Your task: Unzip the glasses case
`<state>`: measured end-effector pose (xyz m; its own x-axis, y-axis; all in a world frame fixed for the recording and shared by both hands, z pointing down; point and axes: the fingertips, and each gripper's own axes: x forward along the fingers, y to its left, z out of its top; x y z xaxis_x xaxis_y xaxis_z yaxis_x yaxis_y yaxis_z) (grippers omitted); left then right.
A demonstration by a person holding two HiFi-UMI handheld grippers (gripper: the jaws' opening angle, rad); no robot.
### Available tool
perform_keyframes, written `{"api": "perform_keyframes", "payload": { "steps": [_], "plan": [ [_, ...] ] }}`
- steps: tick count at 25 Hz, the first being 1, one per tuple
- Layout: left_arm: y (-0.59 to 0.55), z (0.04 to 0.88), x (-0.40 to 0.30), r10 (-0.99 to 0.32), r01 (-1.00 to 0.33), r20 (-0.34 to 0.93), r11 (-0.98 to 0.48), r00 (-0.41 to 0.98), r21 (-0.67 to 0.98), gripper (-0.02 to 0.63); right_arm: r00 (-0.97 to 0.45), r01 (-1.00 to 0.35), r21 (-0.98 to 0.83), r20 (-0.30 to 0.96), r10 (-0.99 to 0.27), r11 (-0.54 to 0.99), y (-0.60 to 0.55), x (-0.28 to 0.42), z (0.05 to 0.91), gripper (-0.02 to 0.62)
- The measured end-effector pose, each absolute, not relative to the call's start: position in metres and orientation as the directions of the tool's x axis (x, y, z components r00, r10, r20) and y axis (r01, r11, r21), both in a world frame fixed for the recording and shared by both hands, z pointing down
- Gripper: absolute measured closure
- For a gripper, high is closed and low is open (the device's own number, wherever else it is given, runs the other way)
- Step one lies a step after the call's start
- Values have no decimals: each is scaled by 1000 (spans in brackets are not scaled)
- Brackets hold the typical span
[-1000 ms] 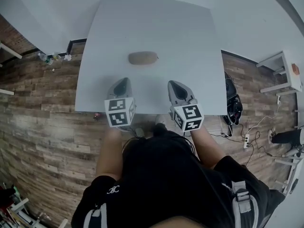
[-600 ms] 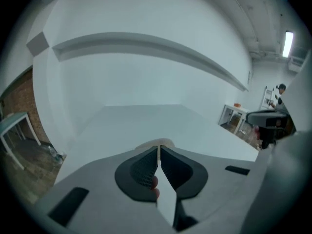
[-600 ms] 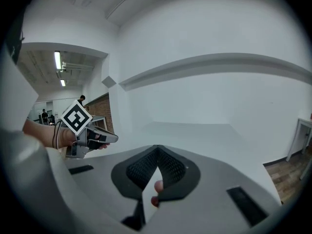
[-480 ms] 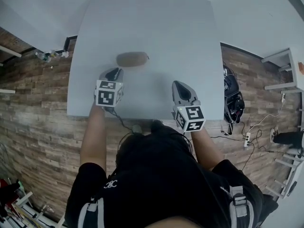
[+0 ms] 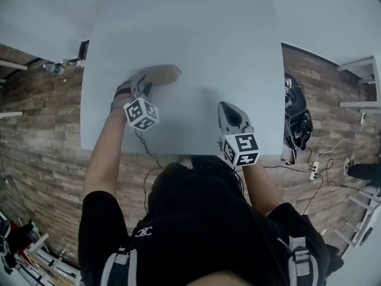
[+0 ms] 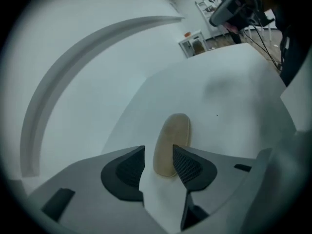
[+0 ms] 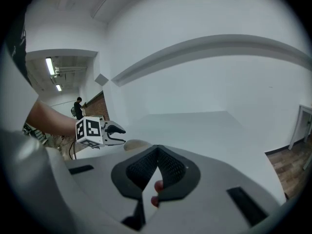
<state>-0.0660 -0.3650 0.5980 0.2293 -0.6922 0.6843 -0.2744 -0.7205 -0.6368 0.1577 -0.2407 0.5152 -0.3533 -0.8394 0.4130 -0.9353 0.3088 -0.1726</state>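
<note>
White table [image 5: 226,52] carries the glasses case [image 5: 162,74] at its left, apparently unopened: my left gripper [image 6: 158,156] has just been opening its jaws around the case's near end without pressing, and my right gripper [image 7: 156,152] is closed, empty.

Your left tool [image 6: 159,155], arm stretched toward eleven o'clock, has just been opening its jaws, with the end of the glasses case [image 6: 171,135] between them. Your right tool [image 7: 157,156], at one o'clock, has its jaws closed together on nothing.

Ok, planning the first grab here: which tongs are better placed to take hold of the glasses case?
Left. The left tongs have just been opening, with the near end of the glasses case between them, unclamped; the right tongs are shut, farther away.
</note>
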Motion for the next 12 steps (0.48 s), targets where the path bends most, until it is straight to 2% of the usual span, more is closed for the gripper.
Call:
{"api": "perform_keyframes", "payload": {
  "steps": [2,6,12],
  "plan": [
    [-366,613,-57,-679,-219,698,-734,228,-643,415,-356,-934,-175,420,-835,311,-245,162,519,588],
    [-368,638,-45,-643,-187,738,-766,205,-615,364,-355,-935,-170,434,-828,312,-251,172,524,588],
    [-366,650,-48,-624,-199,756,-781,198,-592,324,-351,-936,-169,451,-821,308,-253,183,528,588]
  ]
}}
